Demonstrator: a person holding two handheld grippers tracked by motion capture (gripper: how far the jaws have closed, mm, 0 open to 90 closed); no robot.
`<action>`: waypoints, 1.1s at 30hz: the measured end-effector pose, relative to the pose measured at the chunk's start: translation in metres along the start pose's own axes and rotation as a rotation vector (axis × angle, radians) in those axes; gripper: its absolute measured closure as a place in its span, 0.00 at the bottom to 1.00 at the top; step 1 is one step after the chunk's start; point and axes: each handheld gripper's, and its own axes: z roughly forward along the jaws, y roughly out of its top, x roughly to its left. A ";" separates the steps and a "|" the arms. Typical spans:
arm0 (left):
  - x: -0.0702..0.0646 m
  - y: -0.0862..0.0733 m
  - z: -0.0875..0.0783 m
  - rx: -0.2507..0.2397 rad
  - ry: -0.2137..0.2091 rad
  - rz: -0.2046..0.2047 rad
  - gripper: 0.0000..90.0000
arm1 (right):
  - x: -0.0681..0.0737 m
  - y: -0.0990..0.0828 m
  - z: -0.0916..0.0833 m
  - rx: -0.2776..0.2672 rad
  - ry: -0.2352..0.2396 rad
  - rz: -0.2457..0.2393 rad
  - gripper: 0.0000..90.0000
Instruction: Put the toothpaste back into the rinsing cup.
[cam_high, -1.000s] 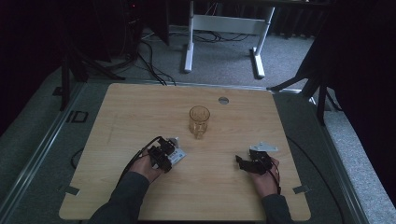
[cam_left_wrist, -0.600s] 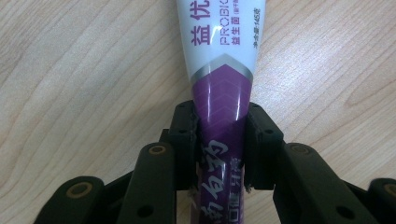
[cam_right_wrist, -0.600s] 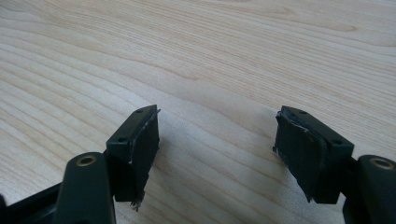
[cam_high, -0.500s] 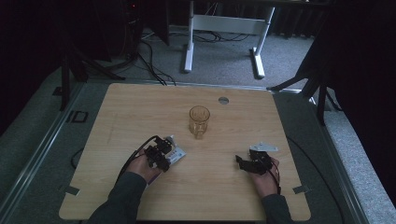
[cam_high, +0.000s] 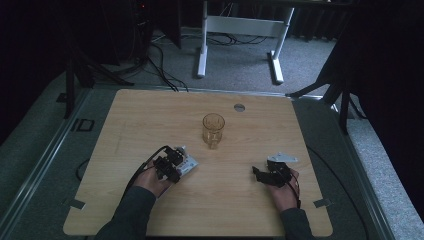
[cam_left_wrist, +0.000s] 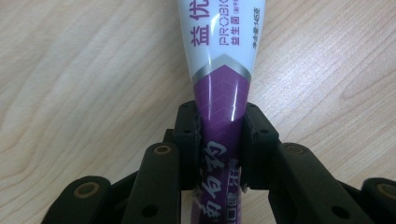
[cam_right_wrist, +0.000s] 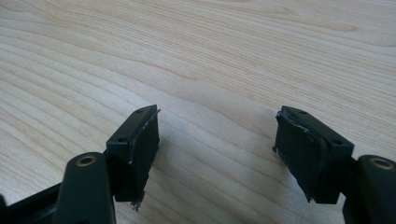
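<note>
The left gripper (cam_left_wrist: 219, 140) has just been closing, and its fingers (cam_left_wrist: 189, 135) now press from both sides on the purple tail end of a toothpaste tube (cam_left_wrist: 222, 56). The tube lies flat on the worktop (cam_high: 150, 115), in the near-left part of it, a little in from the near edge. In the high view the left gripper (cam_high: 172, 165) sits over the tube (cam_high: 187, 162), whose pale body pokes out past the fingers.

The relation that matters is the tube's long axis: it runs straight on from the left gripper's own line, away from the hand, widening from the pinched purple end to the white printed body. In the high view that line points toward the far-right corner, roughly at the glass cup (cam_high: 213, 129), which stands upright near the worktop's middle, apart from the tube. A lift would probably leave most of the tube's length hanging out beyond the grip, so it may droop or swing.

The right gripper (cam_right_wrist: 217, 144) stands wide open with nothing between its fingers (cam_right_wrist: 140, 144), only bare wood. In the high view it (cam_high: 270, 175) rests toward the near-right corner, well apart from the tube and about as far from the cup as the left one.
</note>
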 end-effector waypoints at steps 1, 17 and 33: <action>0.001 0.000 -0.002 -0.006 0.001 -0.002 0.80 | 0.000 0.000 0.000 0.000 0.000 0.000 0.33; 0.005 -0.002 -0.014 -0.083 -0.012 -0.055 0.80 | 0.000 0.000 0.000 0.000 0.000 0.001 0.34; 0.001 0.001 -0.019 -0.138 -0.035 -0.070 0.80 | 0.000 0.000 0.000 -0.002 0.000 -0.001 0.33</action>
